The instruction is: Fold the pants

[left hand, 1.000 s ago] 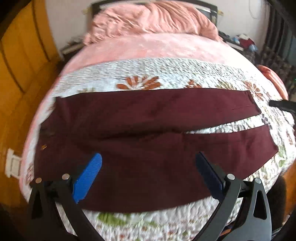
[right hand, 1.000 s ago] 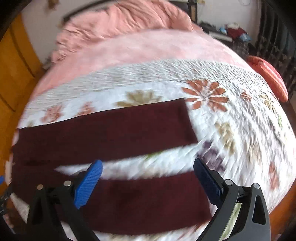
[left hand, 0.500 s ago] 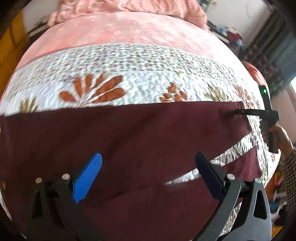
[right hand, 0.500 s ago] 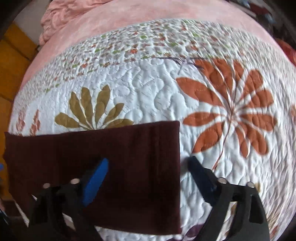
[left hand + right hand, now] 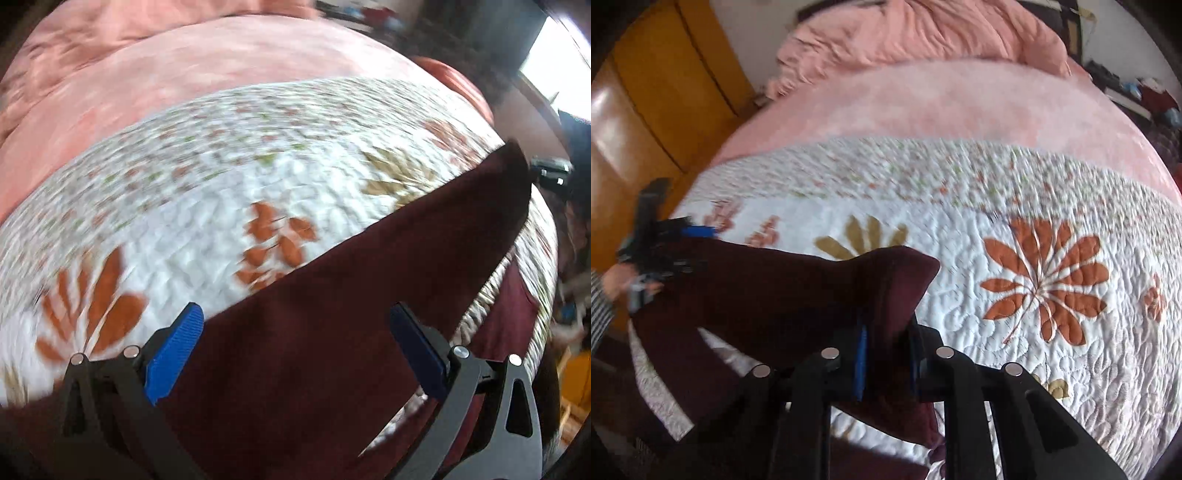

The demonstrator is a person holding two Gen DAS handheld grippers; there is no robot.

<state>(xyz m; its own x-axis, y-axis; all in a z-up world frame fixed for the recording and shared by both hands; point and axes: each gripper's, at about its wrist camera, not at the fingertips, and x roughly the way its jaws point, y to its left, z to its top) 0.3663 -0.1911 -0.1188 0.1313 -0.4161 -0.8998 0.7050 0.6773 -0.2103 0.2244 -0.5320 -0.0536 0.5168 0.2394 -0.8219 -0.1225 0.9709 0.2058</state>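
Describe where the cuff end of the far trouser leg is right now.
In the right wrist view the trouser leg has its cuff end bunched and lifted off the quilt, pinched in the right gripper at lower centre, left of the large orange flower.

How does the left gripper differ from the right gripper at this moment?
The left gripper has its jaws spread wide and holds nothing; the right gripper has its jaws closed on the hem of the pants. The left one hangs above flat cloth near the quilt; the right one has lifted the leg end into a peak. Both have blue pads.

Home bedroom: quilted floral bedspread (image 5: 1052, 206), pink blanket (image 5: 923, 103), wooden wardrobe (image 5: 665, 81).
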